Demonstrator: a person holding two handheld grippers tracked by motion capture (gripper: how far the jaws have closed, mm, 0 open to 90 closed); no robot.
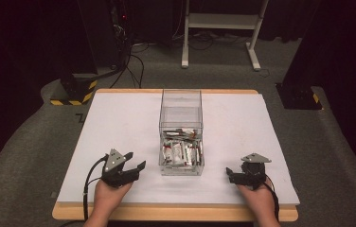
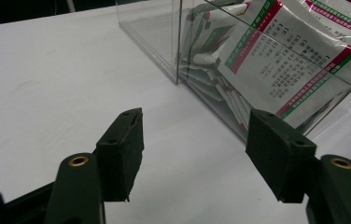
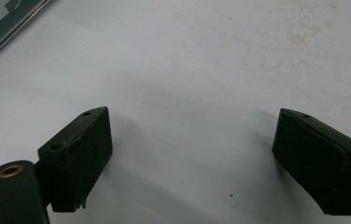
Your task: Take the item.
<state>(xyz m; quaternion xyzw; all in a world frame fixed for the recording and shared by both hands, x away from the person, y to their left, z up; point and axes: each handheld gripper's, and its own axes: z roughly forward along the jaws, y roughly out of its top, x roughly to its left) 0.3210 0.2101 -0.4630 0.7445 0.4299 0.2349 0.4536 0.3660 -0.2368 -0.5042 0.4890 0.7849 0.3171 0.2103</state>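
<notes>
So the clear box (image 1: 181, 132) sits in the middle of the white table (image 1: 119, 123), long side running away from the person, and the near half of it is stuffed with packets (image 1: 182, 151), white ones with red and green print. The far half of the box looks bare.

Left gripper (image 1: 129, 166) rests on the table just to the left of the box's near end, angled toward it, apart from the wall and not touching. Its jaws are spread wide with nothing between them. From the left gripper view (image 2: 194, 154) the box corner (image 2: 178, 79) is right ahead and the packets (image 2: 276, 60) press up against the clear wall.

Right gripper (image 1: 229, 173) is off to the right of the box's near end, a bit farther from it than the left one, pointing toward the box. Jaws are spread there too, gripping nothing, just bare table under them in the right gripper view (image 3: 192, 154), with an edge of the box (image 3: 5, 23) in the top corner.
</notes>
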